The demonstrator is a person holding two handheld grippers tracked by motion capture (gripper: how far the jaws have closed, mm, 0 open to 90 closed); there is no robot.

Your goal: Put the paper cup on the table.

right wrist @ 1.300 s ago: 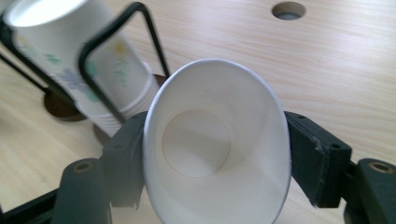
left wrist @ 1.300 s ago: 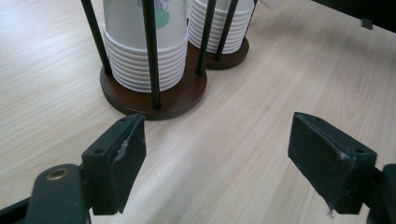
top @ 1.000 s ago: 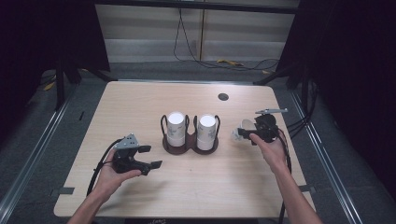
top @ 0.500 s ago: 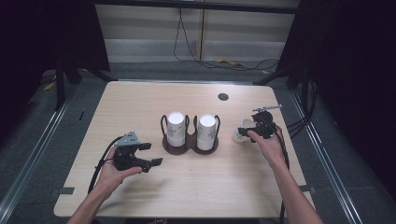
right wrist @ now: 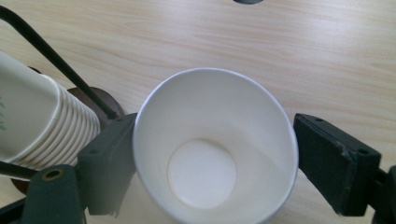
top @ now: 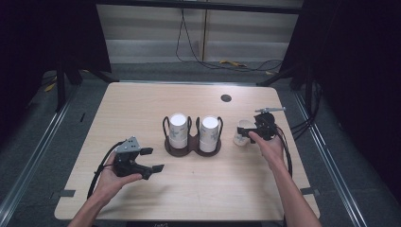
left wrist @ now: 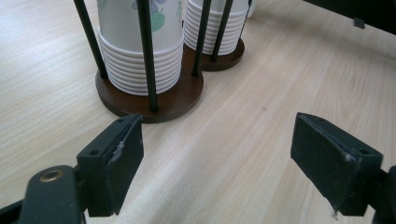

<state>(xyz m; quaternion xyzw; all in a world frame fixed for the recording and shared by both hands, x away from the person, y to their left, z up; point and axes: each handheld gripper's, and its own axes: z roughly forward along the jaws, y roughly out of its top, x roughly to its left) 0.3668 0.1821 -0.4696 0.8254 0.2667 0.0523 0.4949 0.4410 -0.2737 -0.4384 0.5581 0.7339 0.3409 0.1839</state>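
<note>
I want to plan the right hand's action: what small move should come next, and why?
Probably close the right claw on the single paper cup. The cup stands upright, open end up, between the jaws; one jaw is at its rim, while the other is apart from it, so it does not look gripped yet.

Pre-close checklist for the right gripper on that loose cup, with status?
1. Paper cup sits between the right gripper jaws: ok.
2. Jaws open wider than the cup; one pad touches the wall, the other stands off: ok.
3. Cup empty and its rim round: ok.
4. Cup apart from the holder and its cup stacks: ok, but close in the right gripper view.
5. Left gripper open, empty, away from the holder: ok.
6. Cup resting on the table: cannot tell.
</note>
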